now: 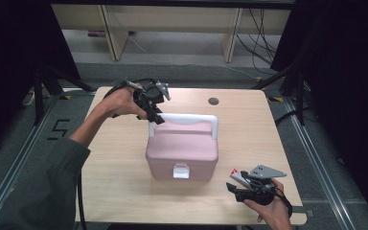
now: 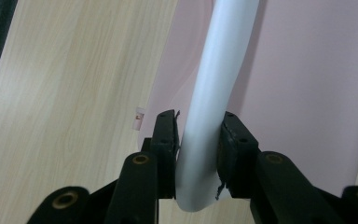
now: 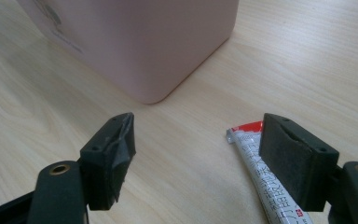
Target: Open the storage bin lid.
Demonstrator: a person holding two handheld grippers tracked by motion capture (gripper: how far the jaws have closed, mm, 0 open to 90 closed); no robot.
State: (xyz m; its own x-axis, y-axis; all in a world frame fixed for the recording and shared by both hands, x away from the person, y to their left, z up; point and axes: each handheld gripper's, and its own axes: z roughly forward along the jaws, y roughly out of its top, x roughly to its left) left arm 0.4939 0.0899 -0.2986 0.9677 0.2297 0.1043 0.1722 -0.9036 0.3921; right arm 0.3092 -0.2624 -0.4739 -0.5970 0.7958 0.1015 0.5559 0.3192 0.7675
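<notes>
A pink box [image 1: 182, 151] with a white front latch [image 1: 181, 170] sits mid-table, its white handle [image 1: 187, 118] raised. My left gripper [image 1: 154, 115] is shut on the handle's left end; in the left gripper view both pads [image 2: 164, 140] press the white handle [image 2: 214, 93] over the pink lid [image 2: 307, 84]. My right gripper [image 1: 234, 182] stands open near the front right edge. In the right gripper view a white tube with a red end [image 3: 254, 154] lies on the wood beside the right jaw, and the pink box's corner [image 3: 154, 42] lies ahead. Nothing is between the fingers [image 3: 116, 149].
The wooden table [image 1: 249, 124] has a round cable hole [image 1: 213, 101] at the back. Black stands and cables flank it on both sides. A pale wooden bench [image 1: 172, 24] stands on the floor beyond the table.
</notes>
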